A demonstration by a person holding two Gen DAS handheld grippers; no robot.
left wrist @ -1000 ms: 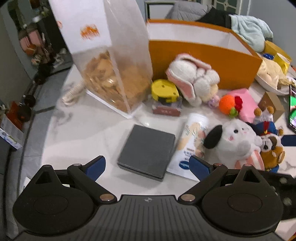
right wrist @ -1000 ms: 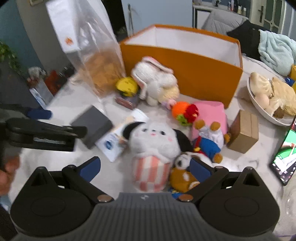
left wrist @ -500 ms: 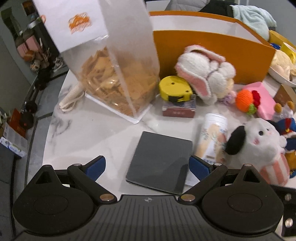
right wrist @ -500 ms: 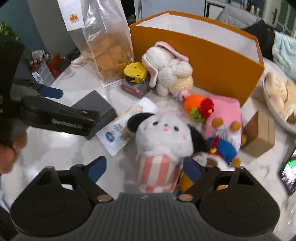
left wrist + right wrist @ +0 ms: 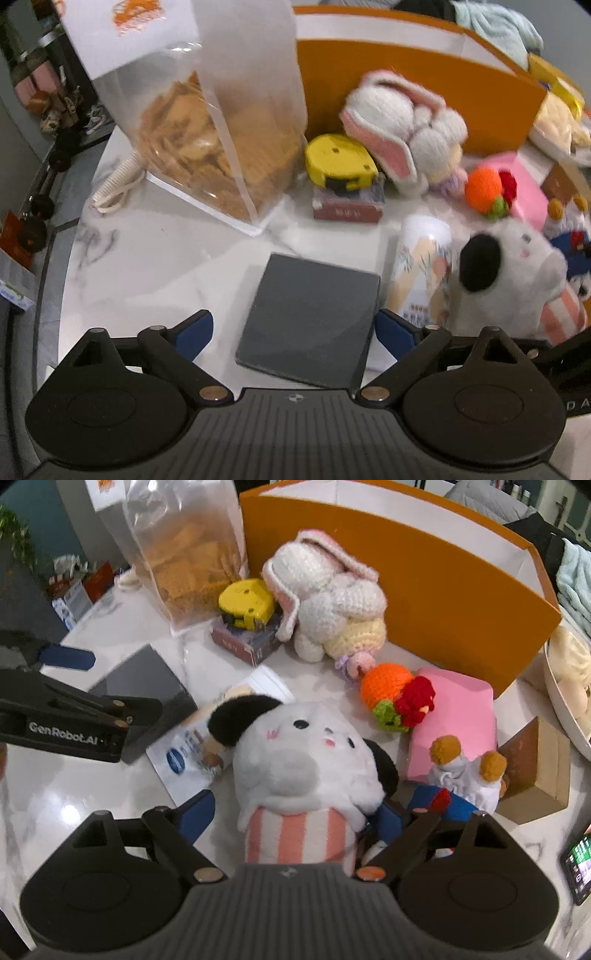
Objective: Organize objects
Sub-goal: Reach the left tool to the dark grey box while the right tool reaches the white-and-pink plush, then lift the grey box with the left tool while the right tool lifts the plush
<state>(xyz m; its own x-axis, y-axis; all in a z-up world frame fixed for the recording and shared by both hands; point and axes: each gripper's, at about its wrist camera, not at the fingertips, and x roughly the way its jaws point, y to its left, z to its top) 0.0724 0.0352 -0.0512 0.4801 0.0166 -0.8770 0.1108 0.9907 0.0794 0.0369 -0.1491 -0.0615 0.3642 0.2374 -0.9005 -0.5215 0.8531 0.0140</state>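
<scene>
A flat dark grey box [image 5: 310,314] lies on the white marble table [image 5: 155,258]. My left gripper [image 5: 295,332] is open and straddles its near end, with a gap at the left pad. A white plush dog [image 5: 306,760] with black ears and a pink striped body sits between the fingers of my right gripper [image 5: 291,812]. The jaws have narrowed around it, but bare table shows between the left pad and the plush, so the gripper is open. The left gripper's finger [image 5: 74,723] reaches in from the left over the grey box [image 5: 147,686].
An open orange box [image 5: 443,590] stands at the back. Before it are a clear snack bag [image 5: 207,129], a yellow tape measure [image 5: 340,162], a crochet bunny [image 5: 325,590], an orange crochet toy [image 5: 388,686] and a pink box [image 5: 458,716]. A white packet [image 5: 421,266], a duck plush [image 5: 461,775], a cardboard box [image 5: 535,764] and a phone [image 5: 580,860] lie near.
Both grippers came down and forward. The left now straddles the grey box. The right closed in over the plush dog and its jaws narrowed.
</scene>
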